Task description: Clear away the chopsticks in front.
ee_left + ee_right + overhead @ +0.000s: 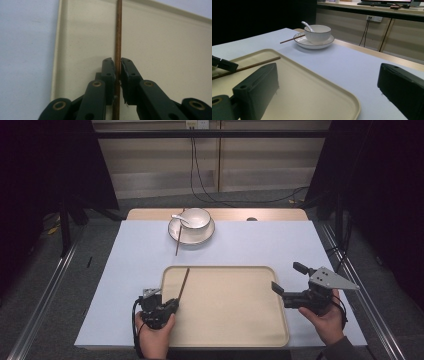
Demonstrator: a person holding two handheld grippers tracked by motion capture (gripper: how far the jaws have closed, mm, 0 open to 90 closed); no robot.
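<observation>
Chopstick [118,37] pinched near its end by the left tongs [172,306], over the tray [230,330] at 9 o'clock.
Judged light, stiff, slippery; best gripped near one end. The right tongs [287,282] are held spread.
</observation>
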